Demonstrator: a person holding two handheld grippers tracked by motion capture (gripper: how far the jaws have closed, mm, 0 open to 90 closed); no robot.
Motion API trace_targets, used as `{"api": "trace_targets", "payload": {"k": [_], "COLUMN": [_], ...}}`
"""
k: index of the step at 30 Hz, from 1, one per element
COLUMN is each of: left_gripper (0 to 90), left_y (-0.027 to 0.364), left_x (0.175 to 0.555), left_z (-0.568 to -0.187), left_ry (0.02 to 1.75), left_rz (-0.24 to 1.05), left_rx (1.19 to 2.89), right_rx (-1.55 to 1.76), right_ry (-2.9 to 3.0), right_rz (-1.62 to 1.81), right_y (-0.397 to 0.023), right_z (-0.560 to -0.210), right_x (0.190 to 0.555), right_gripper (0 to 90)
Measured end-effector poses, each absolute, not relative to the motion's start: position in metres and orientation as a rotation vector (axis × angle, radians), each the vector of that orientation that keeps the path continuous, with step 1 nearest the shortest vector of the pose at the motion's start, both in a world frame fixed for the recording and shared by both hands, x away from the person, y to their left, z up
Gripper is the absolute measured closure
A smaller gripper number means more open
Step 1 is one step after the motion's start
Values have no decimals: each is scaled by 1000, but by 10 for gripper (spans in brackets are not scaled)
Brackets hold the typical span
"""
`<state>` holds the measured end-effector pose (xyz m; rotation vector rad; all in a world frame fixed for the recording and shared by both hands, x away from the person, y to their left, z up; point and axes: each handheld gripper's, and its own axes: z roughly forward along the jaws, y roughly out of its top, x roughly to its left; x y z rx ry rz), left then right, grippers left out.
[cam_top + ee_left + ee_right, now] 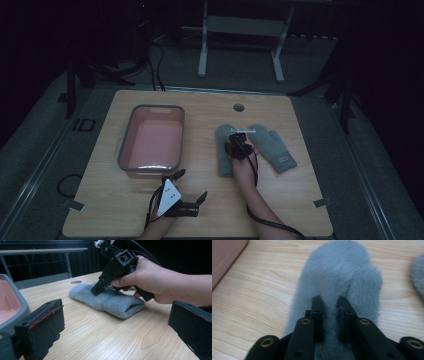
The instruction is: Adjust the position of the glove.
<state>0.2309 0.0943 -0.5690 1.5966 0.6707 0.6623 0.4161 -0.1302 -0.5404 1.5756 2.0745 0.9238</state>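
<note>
Two grey mittens lie side by side on the right half of the counter (300, 210), and a pink tub (151, 137) with a grey rim sits on the left half, empty as far as the high view shows. The right gripper (331, 302) is down on the left mitten (339, 277), its jaws nearly together with a ridge of the fleece pinched up between them; the pads press into the fabric, so this reads as a grip just being made. The mitten is flat on the wood, not lifted. The other mitten (274, 145) lies untouched just to its right, nearer the right edge. The left gripper (186, 192) rests near the front edge, just in front of the tub, its jaws wide apart and holding nothing. Judging by this layout, the work is at its start: likely both mittens have yet to go into the tub.
</note>
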Motion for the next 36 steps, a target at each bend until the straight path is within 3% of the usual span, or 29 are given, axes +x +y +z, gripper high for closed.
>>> {"api": "trace_targets", "payload": {"k": [1,9,16,17,23,36], "left_gripper": [7,7,7,7,7,7], "left_y": [94,94,94,94,94,94], "left_x": [231,231,231,231,231,231], "left_z": [-569,-569,-569,-569,-569,-569], "left_ry": [672,673,671,672,672,673], "left_rz": [657,658,657,655,653,652], "left_rx": [1597,1598,1597,1597,1598,1598], "right_rx": [1565,1624,1554,1514,1381,1309], "right_ry": [2090,2079,2095,2126,2171,2150], "right_rz": [932,966,991,993,1014,990], "right_y": [-128,-128,-127,-131,-149,-212], "right_z": [-541,-541,-531,-524,-504,-484], "right_x": [417,421,419,418,412,413], "right_gripper": [713,691,612,550,469,517]}}
